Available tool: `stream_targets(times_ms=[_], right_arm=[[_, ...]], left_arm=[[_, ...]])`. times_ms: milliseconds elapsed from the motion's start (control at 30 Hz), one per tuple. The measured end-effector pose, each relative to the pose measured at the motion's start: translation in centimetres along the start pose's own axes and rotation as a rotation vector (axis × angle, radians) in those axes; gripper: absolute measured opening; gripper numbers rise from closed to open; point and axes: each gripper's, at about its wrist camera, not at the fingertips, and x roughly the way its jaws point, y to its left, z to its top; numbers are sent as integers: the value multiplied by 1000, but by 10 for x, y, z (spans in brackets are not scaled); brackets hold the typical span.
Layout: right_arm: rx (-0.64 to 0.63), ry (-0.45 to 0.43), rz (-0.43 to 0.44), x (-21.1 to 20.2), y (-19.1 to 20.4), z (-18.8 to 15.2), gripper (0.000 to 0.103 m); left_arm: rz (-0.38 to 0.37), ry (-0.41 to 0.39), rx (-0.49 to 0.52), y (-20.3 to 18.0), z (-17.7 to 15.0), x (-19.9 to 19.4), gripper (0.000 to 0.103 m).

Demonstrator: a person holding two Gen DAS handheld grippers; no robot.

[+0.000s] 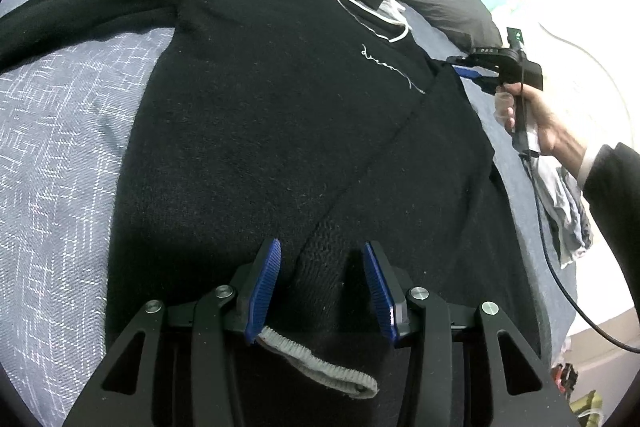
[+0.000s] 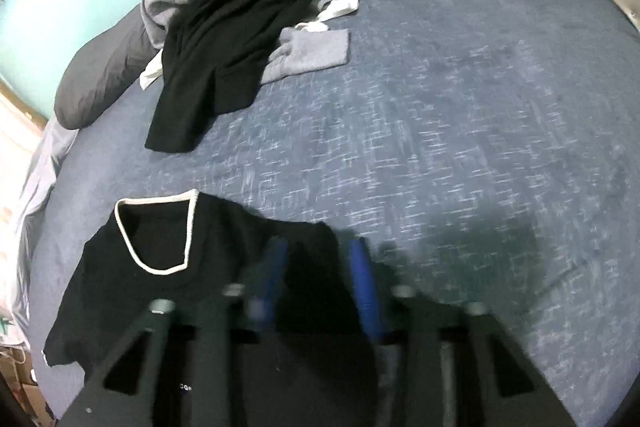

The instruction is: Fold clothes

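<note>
Jaws of the left gripper (image 1: pixel 322 267) stand partly apart in the left wrist view, a ribbed black sleeve cuff (image 1: pixel 320 279) lying between the blue pads; whether they press it cannot be told. A black sweater (image 1: pixel 280 115) lies spread on the blue bedspread (image 1: pixel 52 155). At far right a hand (image 1: pixel 540 119) holds the right gripper (image 1: pixel 466 71) at the sweater's edge.

Right wrist view: the right gripper (image 2: pixel 320 283), blurred, has black cloth between narrow-set fingers; grip unclear. A clothes pile (image 2: pixel 248 27) lies far left.

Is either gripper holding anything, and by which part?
The left gripper grips nothing: the sweater sleeve lies between its open jaws. The right gripper is at the sweater's shoulder; blur hides any grip.
</note>
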Motion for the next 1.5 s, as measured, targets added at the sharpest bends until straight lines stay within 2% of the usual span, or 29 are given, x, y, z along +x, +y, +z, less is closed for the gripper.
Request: stream_targets(times_ms=[67,133,367,700,767,833,933,1133,1367,1433,1467,1500], right_arm=[[-9,-16,-3,0,1,0,8],[-9,-19,-8,1,0,0,5],[48,-85,-88,-1,-15,3,4],[88,-42,-90,21,-26,2,5],[93,-76,-91,12,-28,2,5],[103,-93,-132,3,-32,4,5],[125,-131,-115,-19,-40,2,5],[64,-140,-85,-62,-38,-28,5],[60,-113,32,-96,-27,-91,5],[60,-113,41,-101,-26,-108,7],[63,-99,31,-102,-27,-118,16],[64,-85,26,-101,-28,-122,30]], left_arm=[[-1,0,0,0,0,0,47],[-3,0,2,0,0,0,47],[2,-1,5,-1,0,1,47],[5,3,9,0,-1,1,47],[6,4,9,1,-2,0,47],[8,4,10,0,-2,0,47],[9,6,6,0,-2,-1,48],[8,6,-2,-1,-2,0,52],[17,3,-9,-2,-3,0,53],[15,2,-14,-2,-3,0,53],[14,1,-16,-2,-3,0,53],[15,1,-15,-2,-3,0,53]])
